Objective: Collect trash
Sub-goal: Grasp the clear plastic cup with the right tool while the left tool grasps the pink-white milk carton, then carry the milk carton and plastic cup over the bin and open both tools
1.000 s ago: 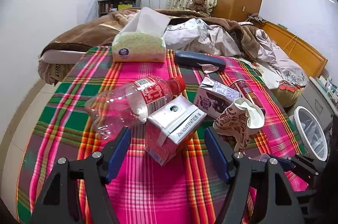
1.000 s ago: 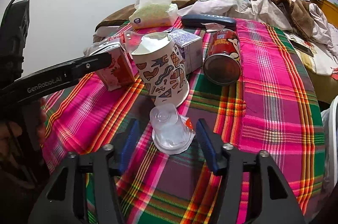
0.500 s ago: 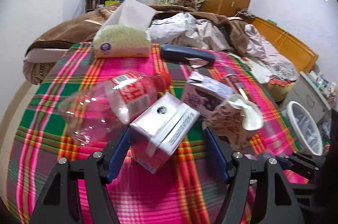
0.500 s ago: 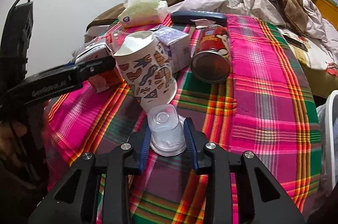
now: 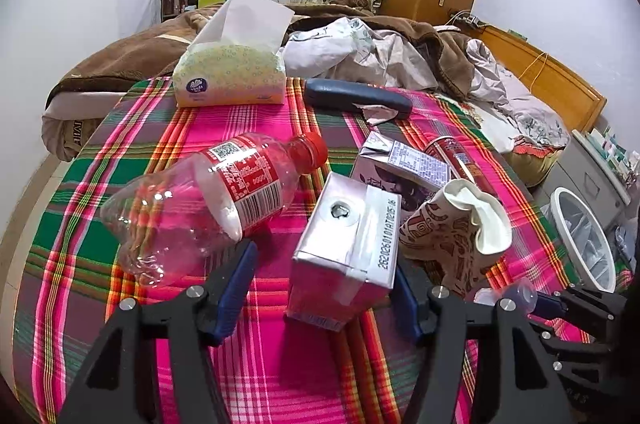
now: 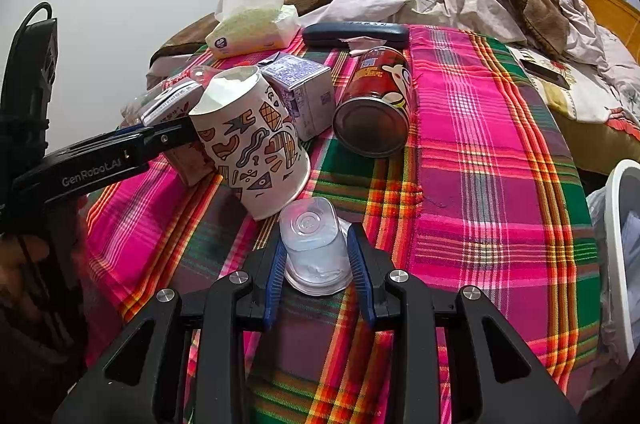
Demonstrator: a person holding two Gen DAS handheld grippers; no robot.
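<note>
A: On the plaid tabletop (image 6: pixel 480 160), what do the right tongs (image 6: pixel 318 260) have?

B: A small clear cup (image 6: pixel 312 244), upside down. Both blue pads press its sides, so the tongs are narrow and clamped on it. It sits just in front of the paper cup (image 6: pixel 256 144), near the front of the tabletop.

A: And the left tongs (image 5: pixel 320 276)?

B: They are closing around the pink carton (image 5: pixel 344 256), which stands tilted between the pads. The right pad looks to be at the carton's edge, while the left pad stands clear of it, so it is not gripped.

A: What lies around the carton?

B: An empty bottle (image 5: pixel 208 200) with a red cap lies on its side to the left, touching or nearly touching the carton. To the right is the crumpled paper cup, and behind it a purple carton (image 5: pixel 400 168) and a red can (image 6: pixel 376 104) on its side.

A: Further back?

B: A tissue pack (image 5: pixel 232 76) and a dark case (image 5: pixel 356 98) at the far edge, then the bed (image 5: pixel 380 52). A white bin (image 5: pixel 584 244) stands off the tabletop's right side.
</note>
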